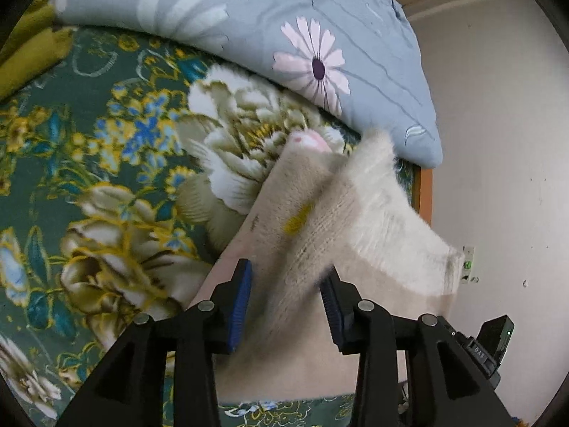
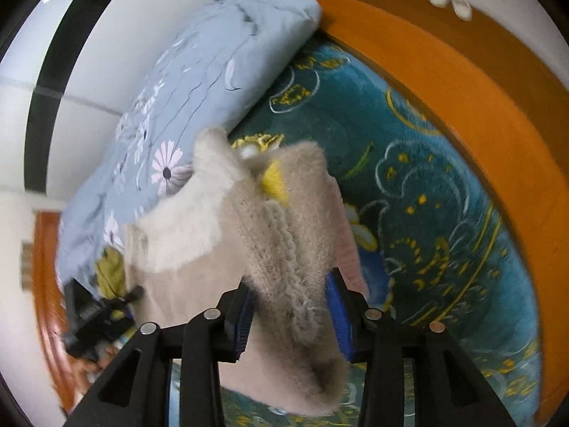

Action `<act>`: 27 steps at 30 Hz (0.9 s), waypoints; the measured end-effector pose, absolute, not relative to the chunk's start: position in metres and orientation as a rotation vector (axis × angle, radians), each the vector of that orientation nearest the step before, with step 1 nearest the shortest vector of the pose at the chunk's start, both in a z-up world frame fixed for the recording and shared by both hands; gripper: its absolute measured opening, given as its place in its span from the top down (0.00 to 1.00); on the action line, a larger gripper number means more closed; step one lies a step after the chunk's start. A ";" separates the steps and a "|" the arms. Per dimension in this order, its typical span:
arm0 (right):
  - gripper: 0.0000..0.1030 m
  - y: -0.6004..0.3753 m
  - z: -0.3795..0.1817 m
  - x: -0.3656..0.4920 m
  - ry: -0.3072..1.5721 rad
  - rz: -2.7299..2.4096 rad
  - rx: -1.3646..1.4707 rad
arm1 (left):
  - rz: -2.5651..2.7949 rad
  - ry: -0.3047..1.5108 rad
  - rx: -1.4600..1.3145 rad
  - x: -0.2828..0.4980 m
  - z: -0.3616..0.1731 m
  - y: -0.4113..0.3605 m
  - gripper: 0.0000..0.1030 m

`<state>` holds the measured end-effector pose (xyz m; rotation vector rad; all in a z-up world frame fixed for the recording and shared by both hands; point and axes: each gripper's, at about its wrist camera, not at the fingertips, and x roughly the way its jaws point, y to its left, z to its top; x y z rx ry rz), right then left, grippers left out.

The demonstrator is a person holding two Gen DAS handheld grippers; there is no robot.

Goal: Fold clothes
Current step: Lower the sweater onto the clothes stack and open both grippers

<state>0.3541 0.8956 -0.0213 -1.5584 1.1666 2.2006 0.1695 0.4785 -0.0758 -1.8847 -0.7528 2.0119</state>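
gripping one cream sweater (image 1: 320,235), left claw (image 1: 286,302) and right claw (image 2: 290,313)

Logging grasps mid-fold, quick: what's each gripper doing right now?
Left gripper: closed on the beige sweater.
Right gripper: closed on the same sweater.

It's a bed (image 1: 89,135) with a dark green flowery cover, orange wooden frame (image 2: 462,114), and a blue daisy-print pillow (image 1: 284,25) lying on it.
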 end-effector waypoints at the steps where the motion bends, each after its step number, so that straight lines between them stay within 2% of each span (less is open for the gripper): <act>1: 0.58 0.897 -0.018 0.354 1.152 2.205 -1.552 | 2.035 -0.736 -1.868 0.170 -0.068 0.476 0.61; 10: 0.58 0.911 0.015 0.359 1.137 2.231 -1.356 | 2.045 -0.505 -1.703 0.171 -0.022 0.505 0.61; 16: 0.58 0.849 0.003 0.321 0.881 2.415 -1.584 | 1.993 -0.284 -1.725 0.172 -0.042 0.552 0.61; 18: 0.59 0.857 -0.015 0.315 0.886 2.331 -1.595 | 1.990 -0.283 -1.751 0.168 -0.053 0.555 0.61; 22: 0.60 0.876 -0.040 0.312 1.021 2.219 -1.583 | 1.964 -0.343 -1.741 0.160 -0.065 0.556 0.61; 27: 0.59 0.877 -0.051 0.304 0.974 2.204 -1.622 | 1.957 -0.330 -1.744 0.153 -0.076 0.565 0.61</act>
